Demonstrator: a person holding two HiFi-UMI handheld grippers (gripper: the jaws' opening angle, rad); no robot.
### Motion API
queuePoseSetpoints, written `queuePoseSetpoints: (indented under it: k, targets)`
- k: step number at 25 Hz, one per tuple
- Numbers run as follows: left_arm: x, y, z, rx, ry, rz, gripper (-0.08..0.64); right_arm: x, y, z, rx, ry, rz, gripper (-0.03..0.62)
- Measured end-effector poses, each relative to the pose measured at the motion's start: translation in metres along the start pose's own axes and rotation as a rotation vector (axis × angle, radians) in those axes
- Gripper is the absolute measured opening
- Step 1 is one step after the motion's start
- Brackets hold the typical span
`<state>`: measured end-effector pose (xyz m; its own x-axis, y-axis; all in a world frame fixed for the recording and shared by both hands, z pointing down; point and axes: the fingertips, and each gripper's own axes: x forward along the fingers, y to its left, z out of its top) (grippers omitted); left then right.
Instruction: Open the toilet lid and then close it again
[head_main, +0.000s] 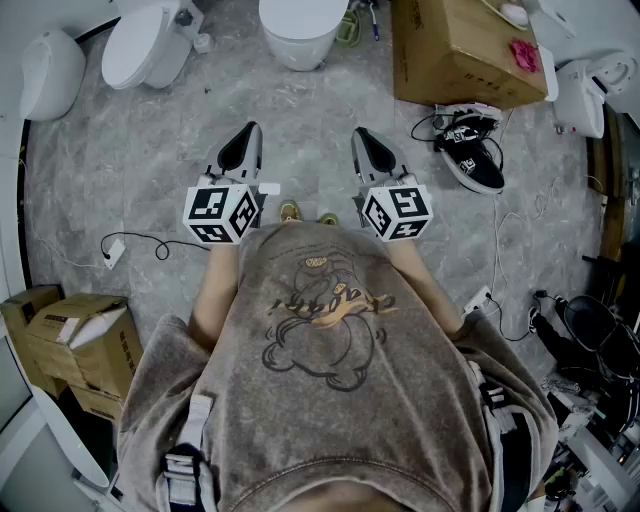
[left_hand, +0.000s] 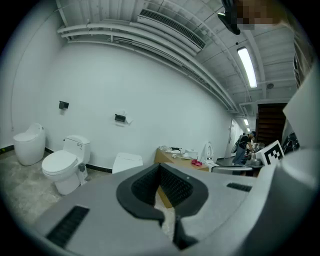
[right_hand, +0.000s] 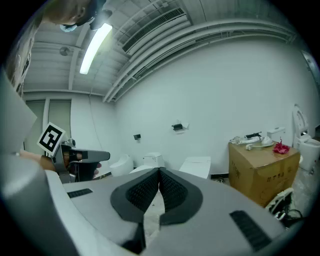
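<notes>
The left gripper (head_main: 248, 135) and right gripper (head_main: 362, 140) both have their jaws pressed together with nothing in them, sitting side by side mid-frame in the head view. The white toilet (head_main: 300, 30) is at top centre, well apart from both, with its smooth lid (left_hand: 127, 161) down flat. There's a cardboard box (head_main: 455, 50) at upper right.

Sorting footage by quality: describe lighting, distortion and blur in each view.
Head view: even, soft light on the grey floor, faint shadows, edges bowed. Left gripper view: heavy fisheye with black corners; the ceiling lamp glares. Right gripper view: same fisheye, curving the pipes; the right claw up close looks soft.
</notes>
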<state>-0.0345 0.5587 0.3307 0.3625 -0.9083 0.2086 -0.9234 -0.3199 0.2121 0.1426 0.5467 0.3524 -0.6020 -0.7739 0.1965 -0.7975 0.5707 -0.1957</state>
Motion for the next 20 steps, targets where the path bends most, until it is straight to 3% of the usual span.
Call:
queuePoseSetpoints:
  k: [7, 11, 15, 20]
  targets:
    - [0.017, -0.005, -0.013, -0.015, 0.027, -0.015, 0.008, 0.002, -0.017, -0.005, 0.038, -0.014, 0.029, 0.026]
    - [0.033, 0.005, -0.017, -0.018, 0.024, 0.015, 0.008, 0.015, -0.029, -0.011, 0.038, 0.009, 0.060, 0.026]
    - [0.062, 0.023, -0.027, -0.029, 0.037, 0.035, 0.008, 0.043, -0.045, -0.021, 0.046, 0.042, 0.070, 0.026]
    - [0.126, 0.062, -0.028, -0.039, 0.060, 0.001, 0.008, 0.110, -0.070, -0.023, 0.050, 0.065, 0.062, 0.026]
